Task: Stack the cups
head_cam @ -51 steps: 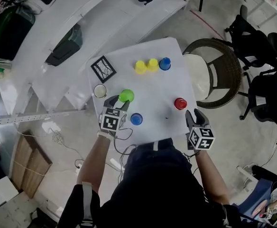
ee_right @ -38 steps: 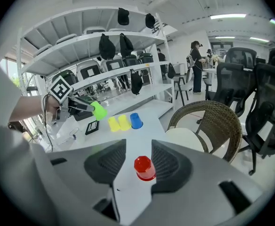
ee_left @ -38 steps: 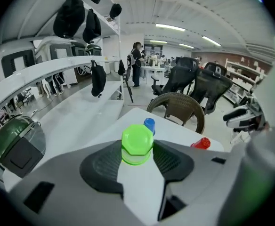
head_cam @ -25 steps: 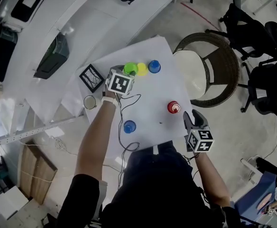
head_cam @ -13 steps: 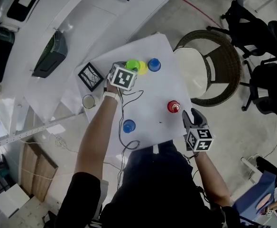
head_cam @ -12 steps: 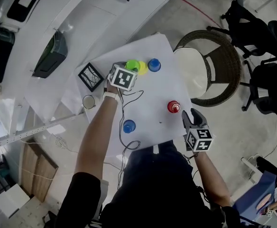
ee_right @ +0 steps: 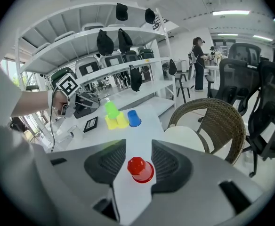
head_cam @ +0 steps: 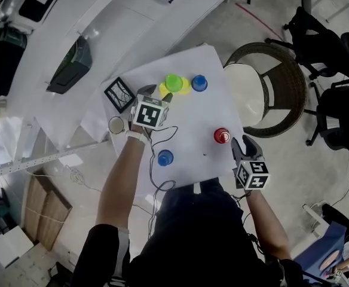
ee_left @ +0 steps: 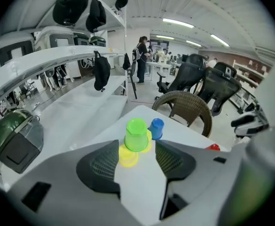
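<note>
An upside-down green cup [head_cam: 173, 81] [ee_left: 136, 134] rests on top of two upside-down yellow cups [head_cam: 162, 90] [ee_left: 128, 157] at the back of the white table [head_cam: 192, 118]. A blue cup [head_cam: 199, 83] [ee_left: 156, 128] stands just right of them. My left gripper [head_cam: 157, 92] [ee_left: 136, 148] is right in front of the green cup, its jaws opening; its pads [ee_left: 104, 164] do not press on the cup. A red cup [head_cam: 222, 136] [ee_right: 140, 168] stands loose between the open jaws of my right gripper [head_cam: 240, 142] [ee_right: 138, 157]. A second blue cup [head_cam: 165, 158] stands near the front edge.
A black-framed marker card [head_cam: 119, 94] lies at the table's left corner, a whitish round cup [head_cam: 116, 125] just beside the edge. A thin cable [head_cam: 162, 133] trails over the table. A wicker chair [head_cam: 270, 88] stands close on the right; white benches [head_cam: 103, 17] are behind.
The left gripper carried the green cup from the front of the table onto the yellow cups. It has let go, its jaws widening, and drawn back a little. The right gripper stayed put.
</note>
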Tool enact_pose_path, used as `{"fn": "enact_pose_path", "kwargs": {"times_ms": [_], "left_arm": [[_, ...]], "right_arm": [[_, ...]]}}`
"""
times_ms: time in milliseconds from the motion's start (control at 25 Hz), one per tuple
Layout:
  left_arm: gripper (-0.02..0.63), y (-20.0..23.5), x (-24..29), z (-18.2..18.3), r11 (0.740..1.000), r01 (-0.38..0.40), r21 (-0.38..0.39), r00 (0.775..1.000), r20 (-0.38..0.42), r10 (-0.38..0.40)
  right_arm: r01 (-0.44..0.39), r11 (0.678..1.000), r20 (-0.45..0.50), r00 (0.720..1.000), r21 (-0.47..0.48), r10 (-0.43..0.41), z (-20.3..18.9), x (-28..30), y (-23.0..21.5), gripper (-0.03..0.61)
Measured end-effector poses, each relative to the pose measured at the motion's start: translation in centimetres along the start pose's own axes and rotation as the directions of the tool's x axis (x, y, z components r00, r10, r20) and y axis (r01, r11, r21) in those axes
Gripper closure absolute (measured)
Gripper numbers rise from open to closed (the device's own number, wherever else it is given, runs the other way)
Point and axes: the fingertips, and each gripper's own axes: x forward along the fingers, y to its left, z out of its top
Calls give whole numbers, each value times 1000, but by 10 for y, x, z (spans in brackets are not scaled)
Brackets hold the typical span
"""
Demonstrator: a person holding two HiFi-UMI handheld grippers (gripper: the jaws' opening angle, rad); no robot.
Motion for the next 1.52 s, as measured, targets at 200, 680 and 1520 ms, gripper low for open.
{"fn": "enact_pose_path", "kwargs": {"times_ms": [200,680,1520], "left_arm": [[374,-8,-51,-19,996,23,-86,994,106,-14],[387,-15,-135,-127,970,-36,-238,982,173,79],[390,-80,-161,-228,970,-39,-238,972,215,92]], "right_arm": [[-27,999,14,1000,-33,27,6,-2,13,413],[-90,981,11,996,-171,93,8,-12,49,413],[-116,968,-35,993,-223,111,-14,-21,73,413]]}}
